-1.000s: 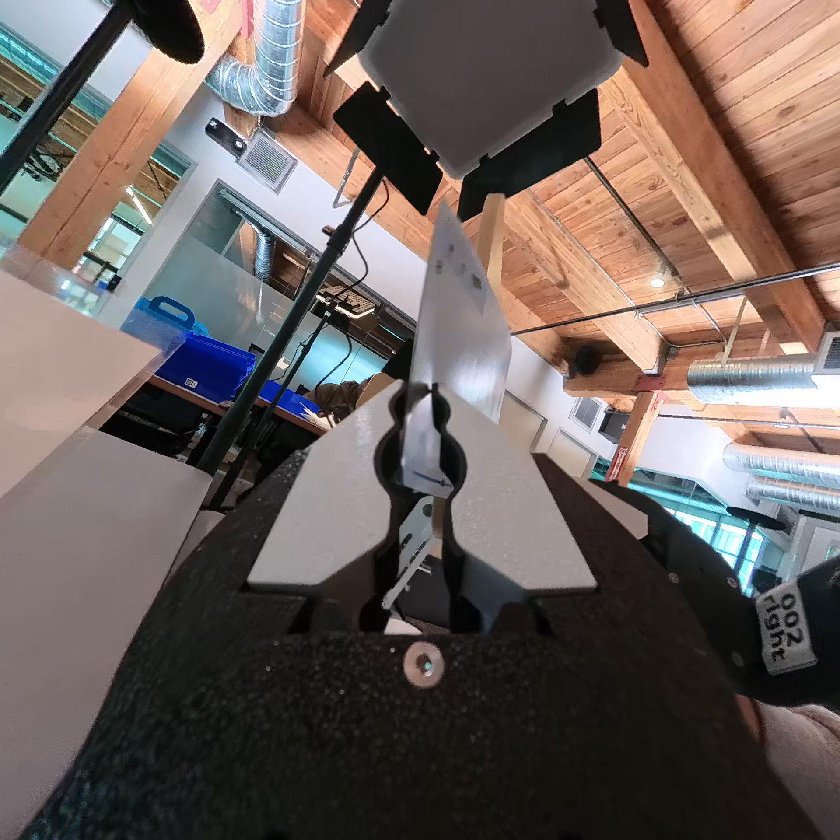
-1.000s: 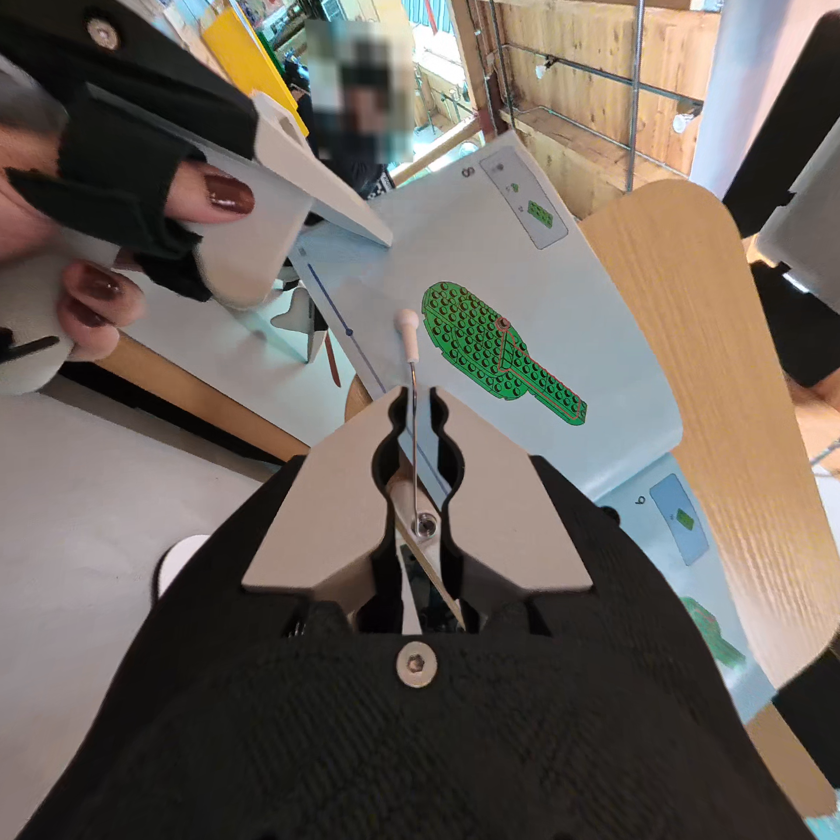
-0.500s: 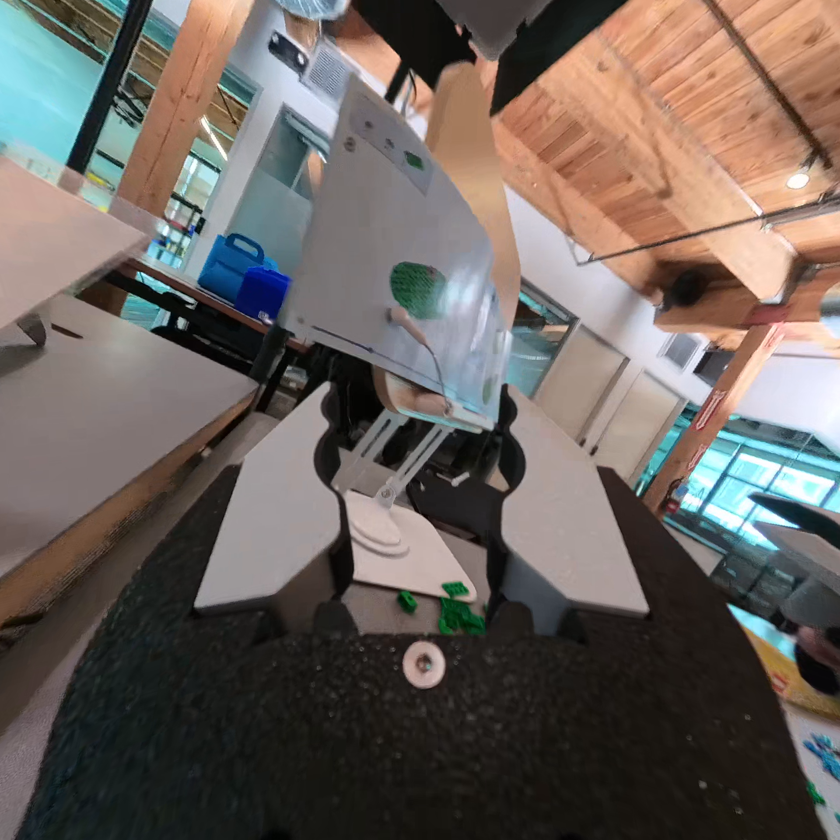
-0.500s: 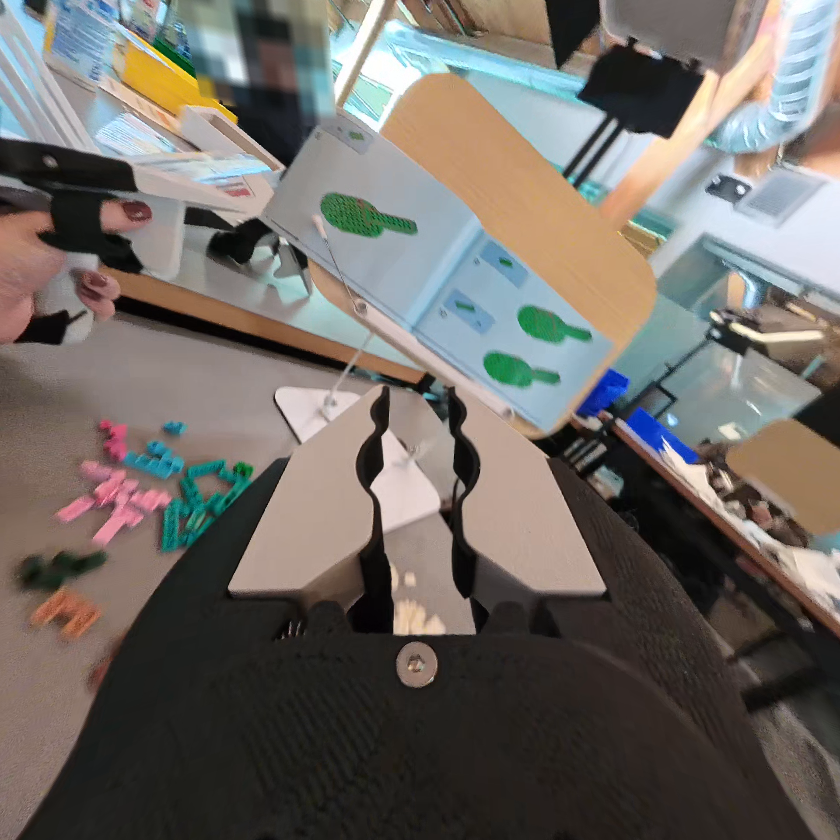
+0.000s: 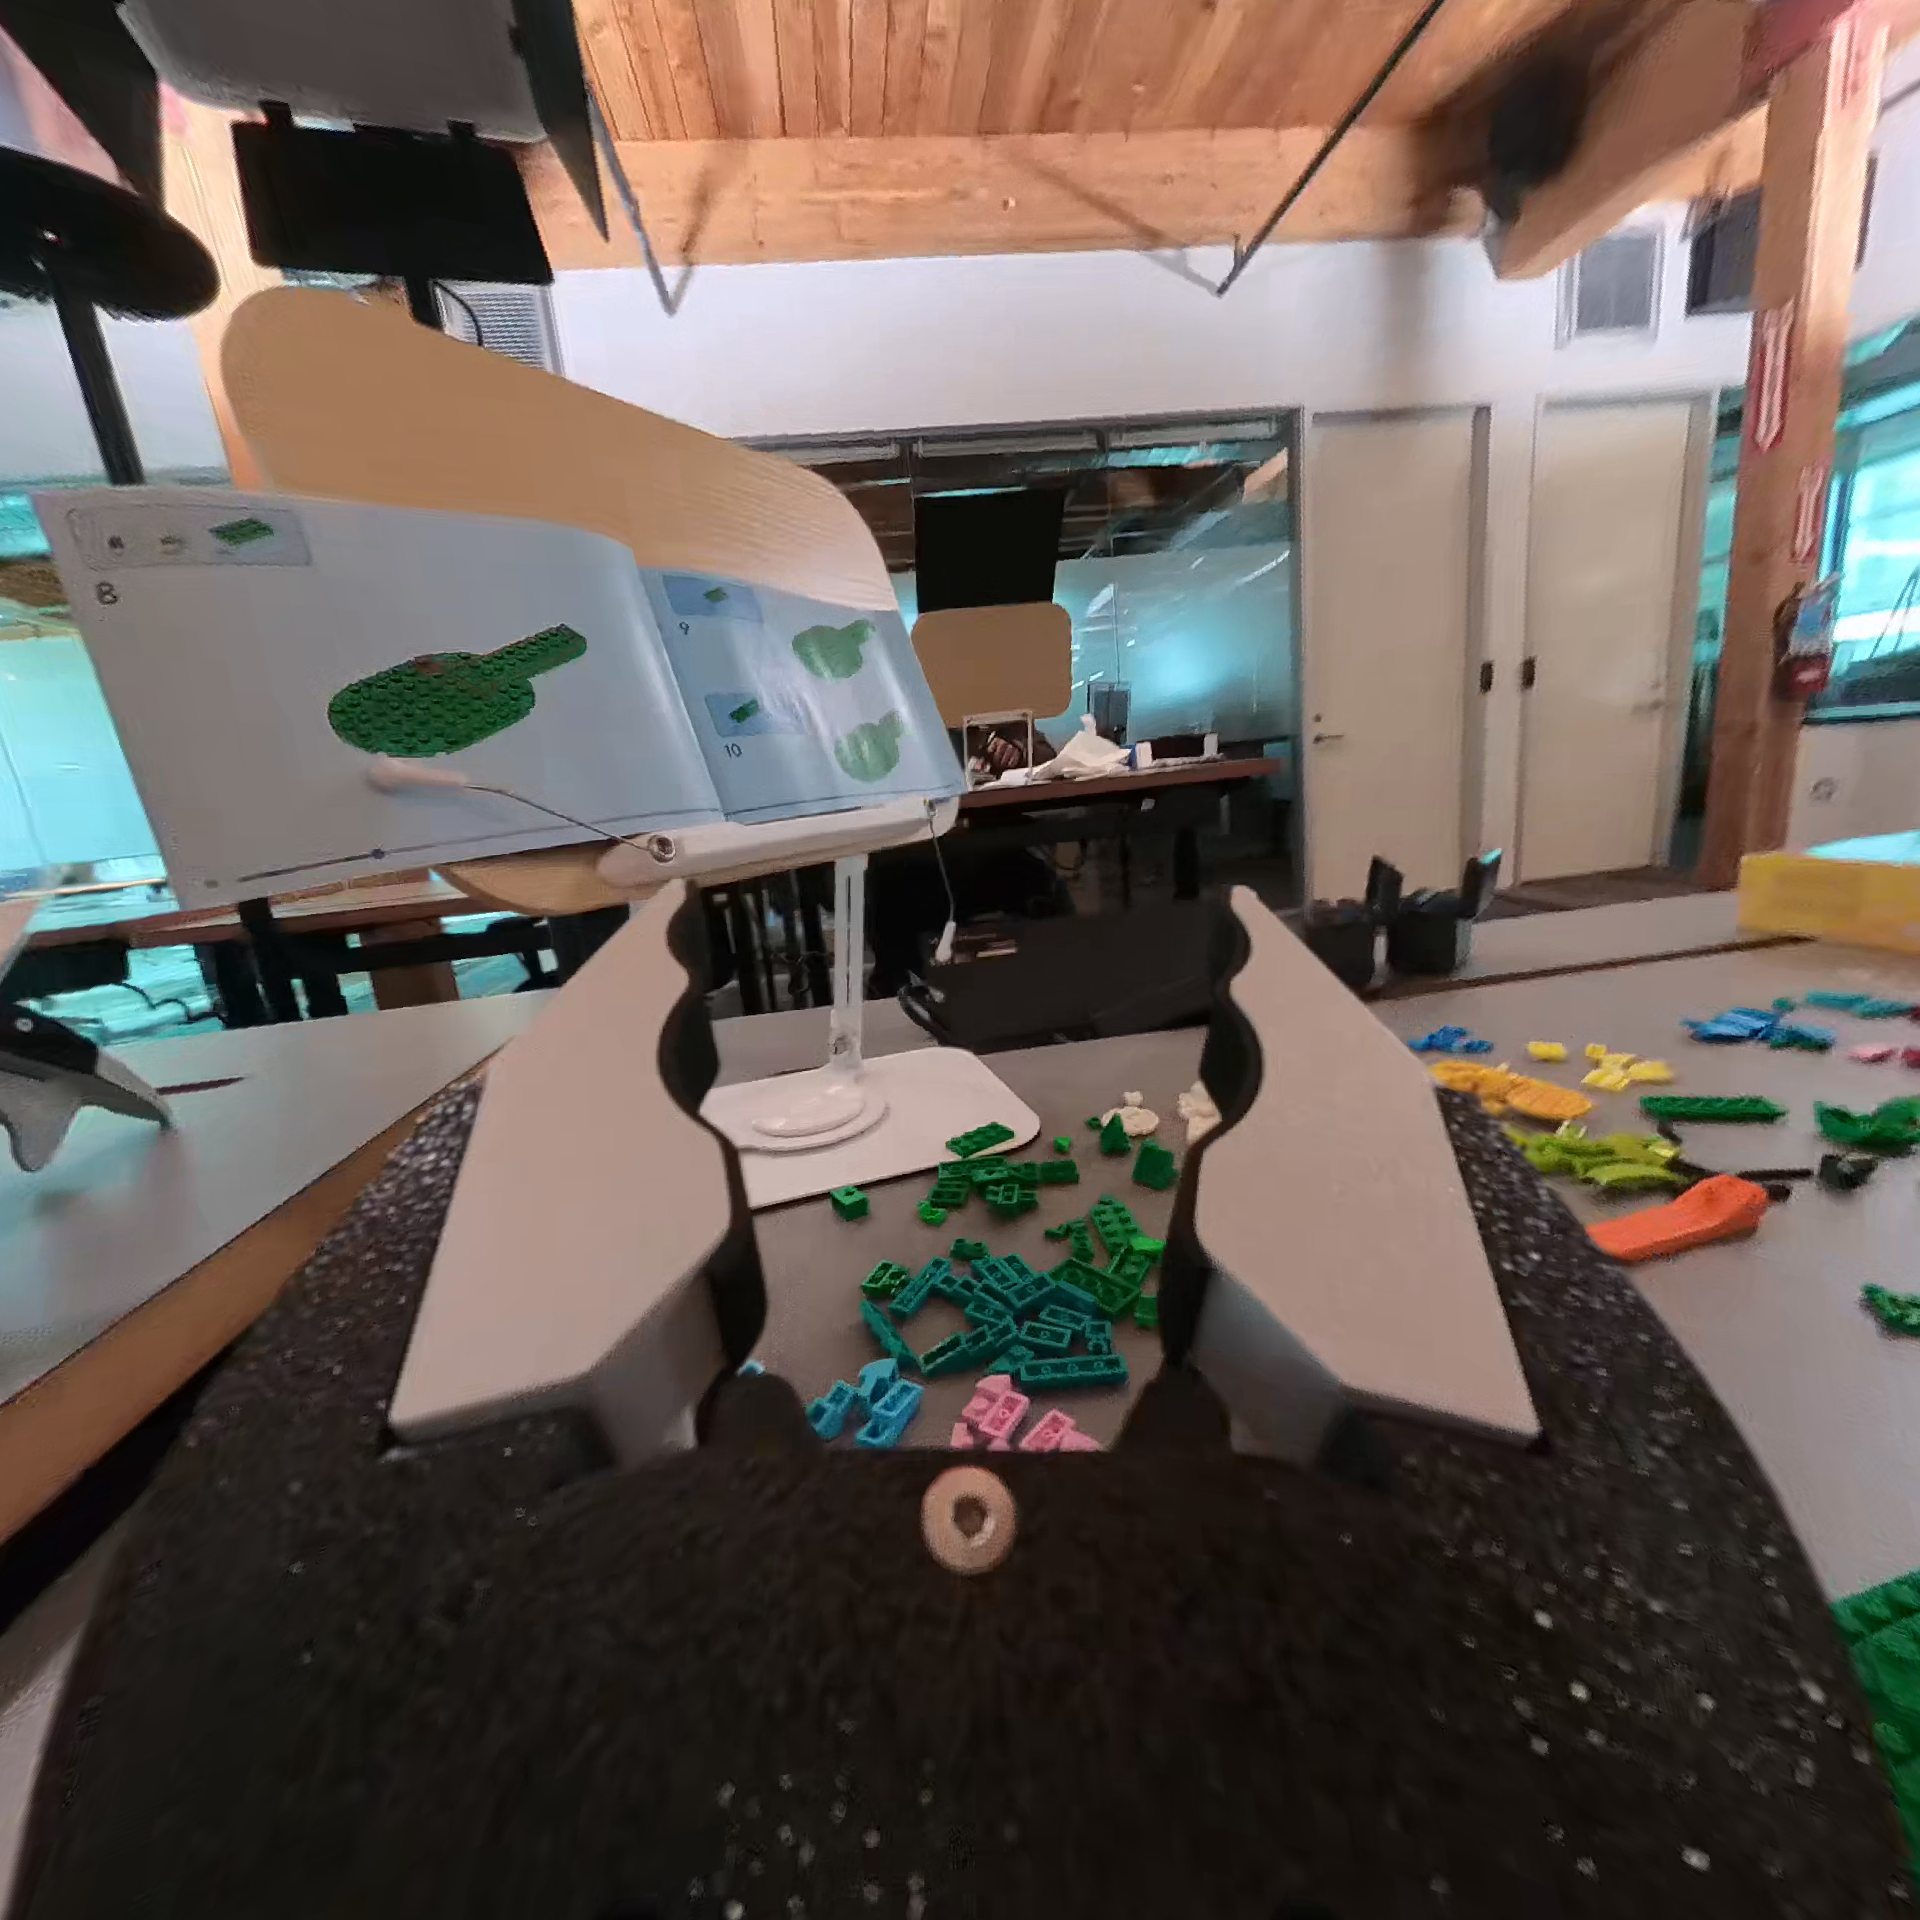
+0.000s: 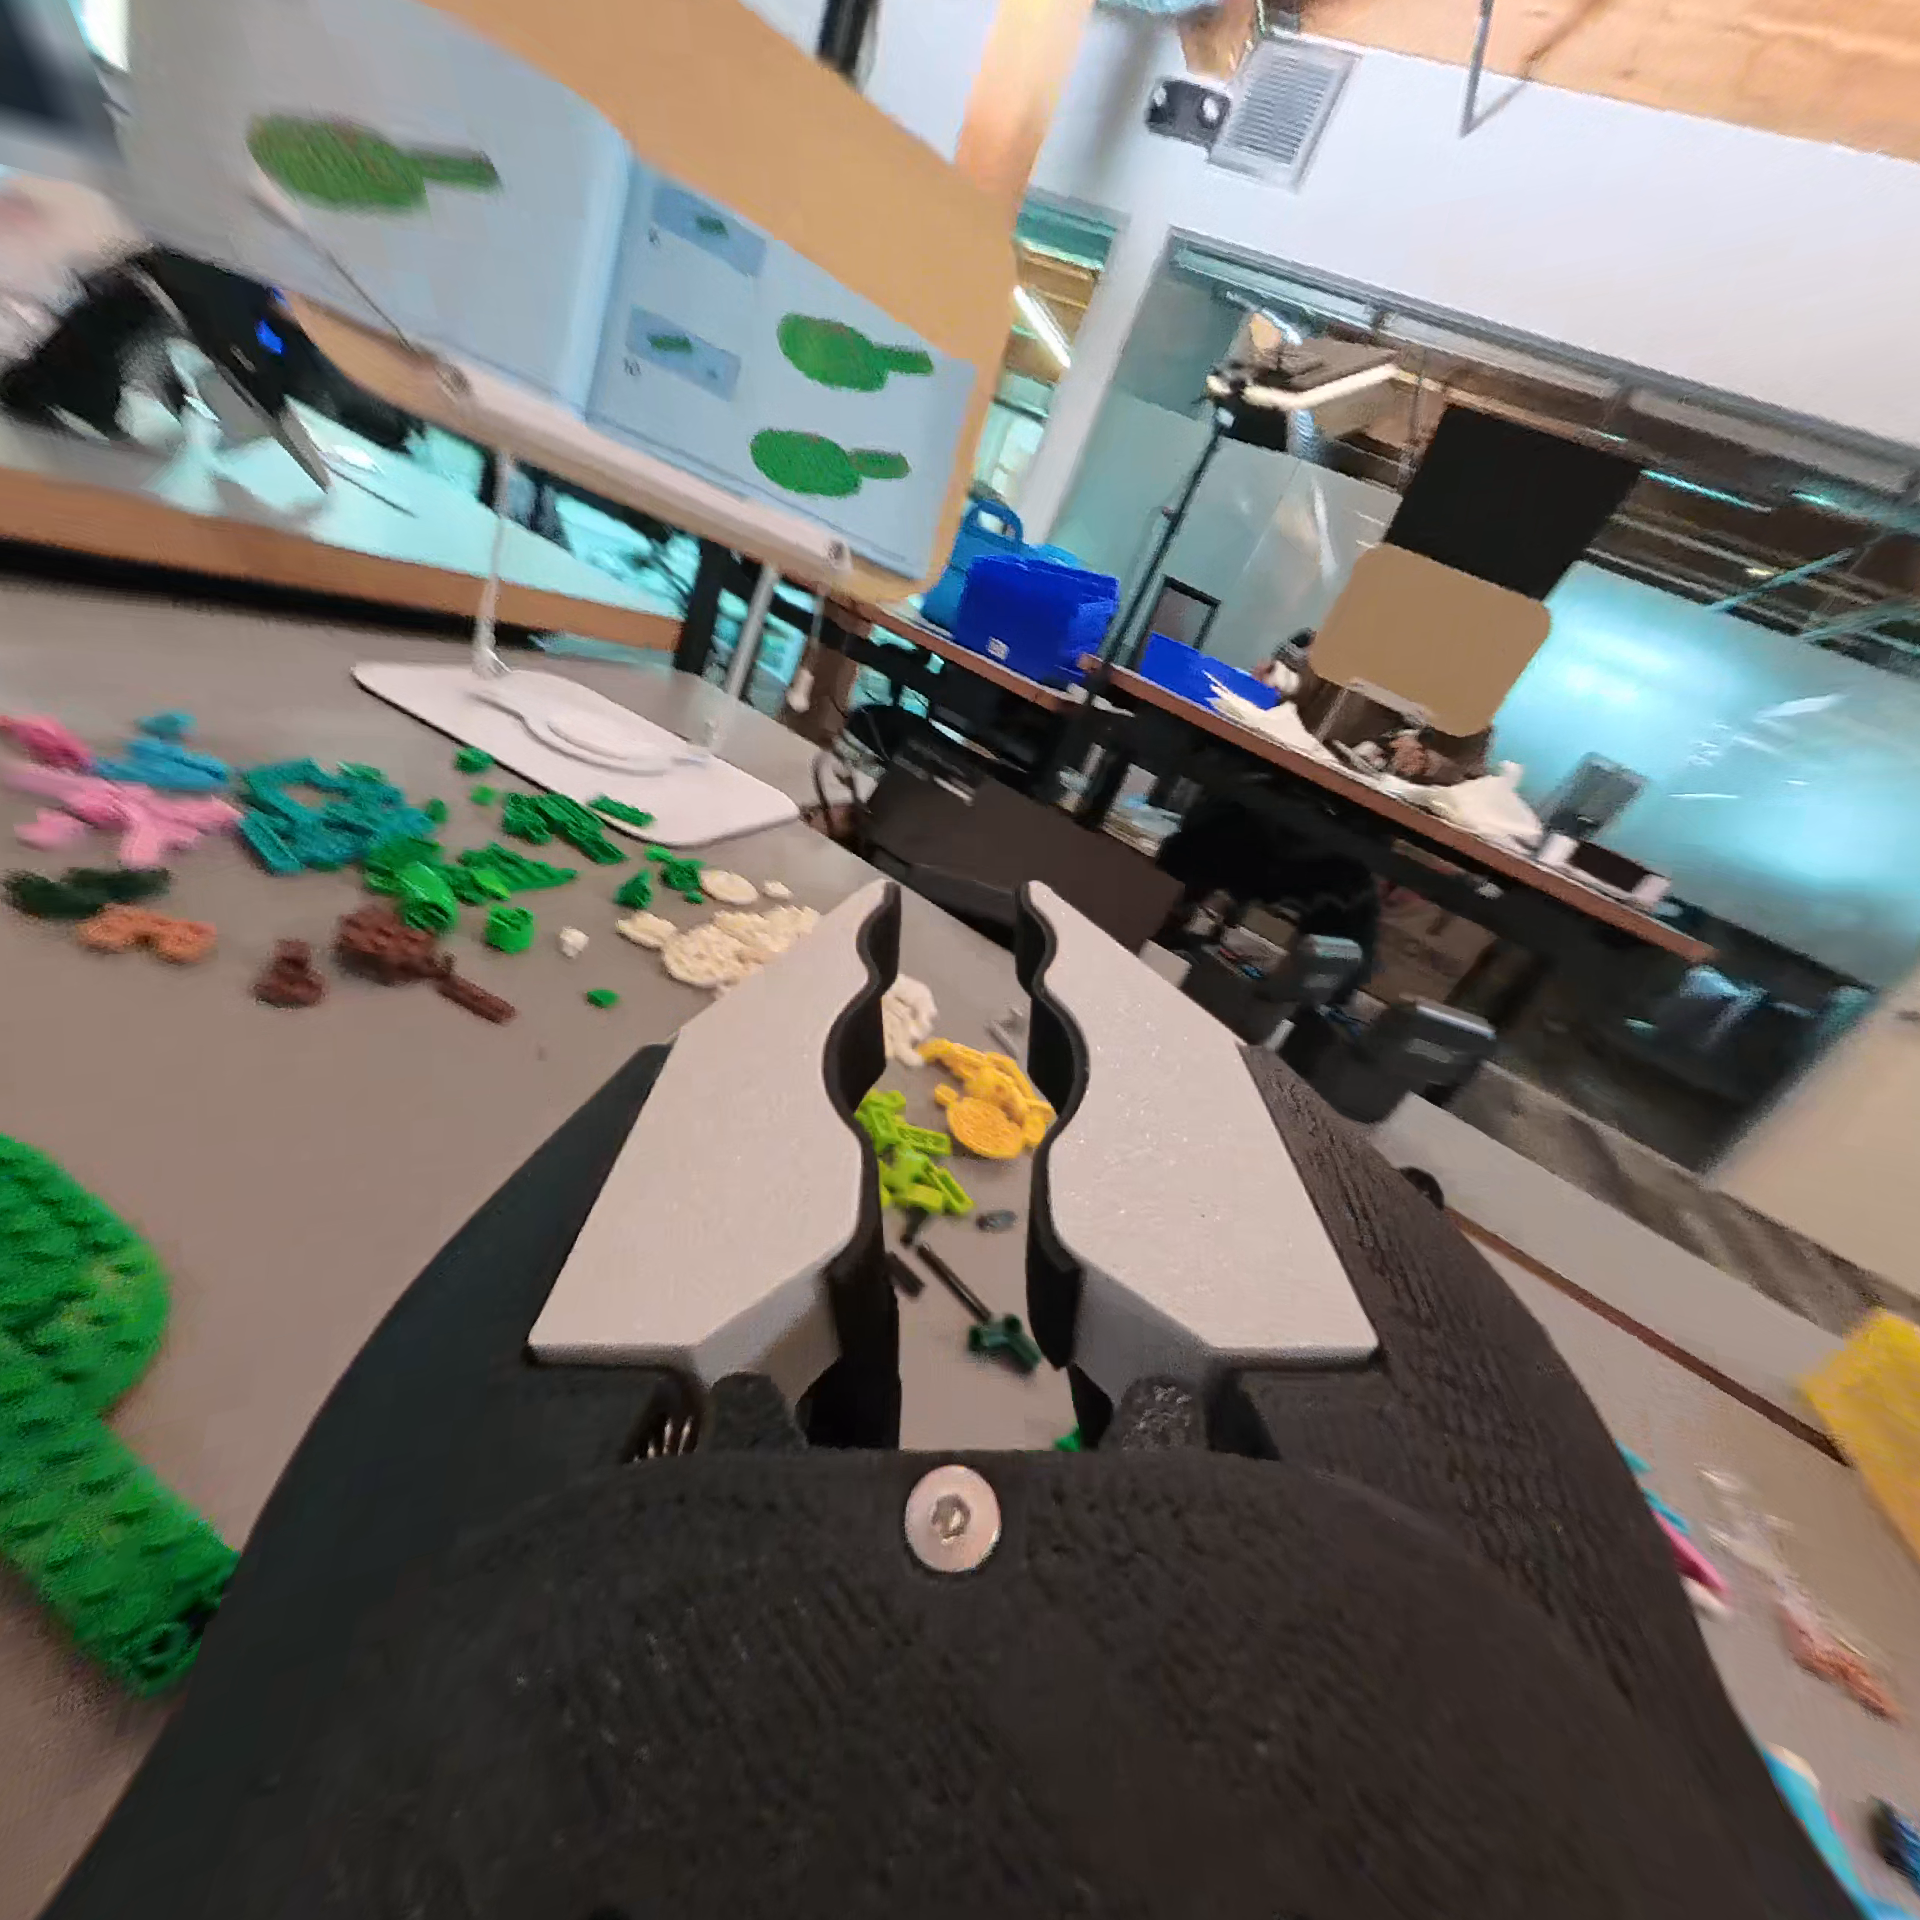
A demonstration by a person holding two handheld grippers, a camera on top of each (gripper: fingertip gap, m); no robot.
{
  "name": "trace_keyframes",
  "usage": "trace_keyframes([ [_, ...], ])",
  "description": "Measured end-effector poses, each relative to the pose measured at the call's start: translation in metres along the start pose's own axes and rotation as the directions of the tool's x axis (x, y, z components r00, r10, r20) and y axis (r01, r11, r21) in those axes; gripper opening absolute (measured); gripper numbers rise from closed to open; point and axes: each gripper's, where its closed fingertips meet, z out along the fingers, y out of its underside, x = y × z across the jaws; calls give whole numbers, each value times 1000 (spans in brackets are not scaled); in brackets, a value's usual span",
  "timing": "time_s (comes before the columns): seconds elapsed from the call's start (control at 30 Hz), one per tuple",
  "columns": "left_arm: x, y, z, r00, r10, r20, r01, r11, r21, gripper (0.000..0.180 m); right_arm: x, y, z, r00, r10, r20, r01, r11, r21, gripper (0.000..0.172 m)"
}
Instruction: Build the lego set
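The left claw (image 5: 961, 914) stands wide open with nothing between its fingers, hovering above the grey table (image 5: 260, 1122) and facing a white book stand (image 5: 883, 1127). On that stand an open instruction booklet (image 5: 416, 686) with pale blue pages shows green brick drawings; a thin wire page holder (image 5: 520, 800) lies across its left page, and a second one hangs loose below the stand's right end. Seen through the gap of this claw, on the table below, are green bricks (image 5: 997, 1174) beside the stand's base, then teal bricks (image 5: 997, 1309), and nearest the camera blue bricks (image 5: 868, 1403) and pink bricks (image 5: 1013, 1418). To its right lie an orange piece (image 5: 1683, 1216), lime pieces (image 5: 1590, 1153) and yellow pieces (image 5: 1507, 1091), well apart from it. The right claw (image 6: 956, 904) is open by a narrow gap and grips nothing; through that gap show yellow-orange pieces (image 6: 987, 1101), lime pieces (image 6: 914, 1153) and cream pieces (image 6: 909, 1018) on the table under it. Farther to its left are more cream pieces (image 6: 727, 940), brown bricks (image 6: 405, 956), green bricks (image 6: 499, 862) and teal bricks (image 6: 312, 821), with pink ones (image 6: 125, 810) beyond. A large green studded plate (image 6: 73, 1403) lies at the left edge, near the claw's body. The view is blurred towards the left.
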Motion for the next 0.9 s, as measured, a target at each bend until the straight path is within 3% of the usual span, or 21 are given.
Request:
trace_keyframes([
  [0.1, 6, 22, 1, 998, -62, -24, 60, 995, -77, 102, -3, -10, -4, 999, 43, 18, -44, 998, 50, 21],
  [0.17, 8, 20, -1, 993, -111, -41, 108, 992, -72, 102, -6, -14, -6, 1000, 29, 8, -30, 996, 81, 20],
  [0.37, 36, 21, -6, 978, -143, -153, 132, 988, -83, 100, -28, -18, -7, 984, -175, -23, 177, 975, 133, 18],
  [0.47, 54, 14, -9, 970, -110, -219, 101, 993, -54, 98, -26, -12, -3, 972, -224, -66, 230, 969, 92, 13],
  [0.6, 60, 10, -7, 973, -41, -228, 36, 999, -25, 98, -24, -9, -1, 976, -211, -58, 214, 975, 65, 8],
  [0.9, 55, 21, -10, 976, -89, -197, 75, 994, -77, 97, -34, -16, -5, 962, -272, -29, 273, 957, 97, 9],
])
